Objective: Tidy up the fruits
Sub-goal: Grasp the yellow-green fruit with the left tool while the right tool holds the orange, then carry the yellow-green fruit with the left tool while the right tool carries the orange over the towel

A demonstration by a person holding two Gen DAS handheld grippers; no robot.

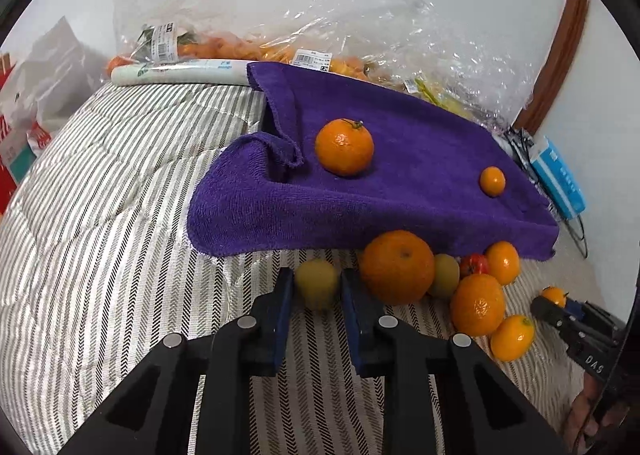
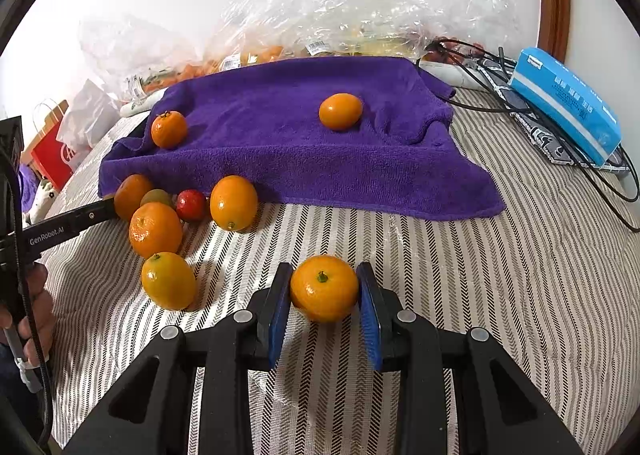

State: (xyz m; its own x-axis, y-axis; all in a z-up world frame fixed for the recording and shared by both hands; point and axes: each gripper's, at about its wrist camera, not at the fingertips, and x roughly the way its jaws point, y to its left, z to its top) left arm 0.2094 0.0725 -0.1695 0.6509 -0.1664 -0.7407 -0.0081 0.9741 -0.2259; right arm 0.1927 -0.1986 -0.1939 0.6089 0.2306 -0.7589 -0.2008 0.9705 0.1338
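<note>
In the left wrist view my left gripper [image 1: 318,291] is shut on a small yellow-green fruit [image 1: 316,283] that lies on the striped cover just before the purple towel [image 1: 400,183]. To its right lies a pile: a large orange [image 1: 398,267], a green fruit [image 1: 446,275], a red tomato [image 1: 474,265] and several mandarins. A mandarin [image 1: 344,147] and a kumquat [image 1: 493,181] rest on the towel. In the right wrist view my right gripper [image 2: 324,295] is shut on a mandarin [image 2: 324,289] with its stem end facing up, on the cover in front of the towel [image 2: 300,159].
Clear plastic bags [image 1: 280,47] of packed fruit lie behind the towel against the wall. A blue tissue pack [image 2: 568,107] and black cables [image 2: 480,55] sit at the right. A red paper bag [image 2: 52,159] stands at the left. The striped cover [image 2: 520,275] spreads all around.
</note>
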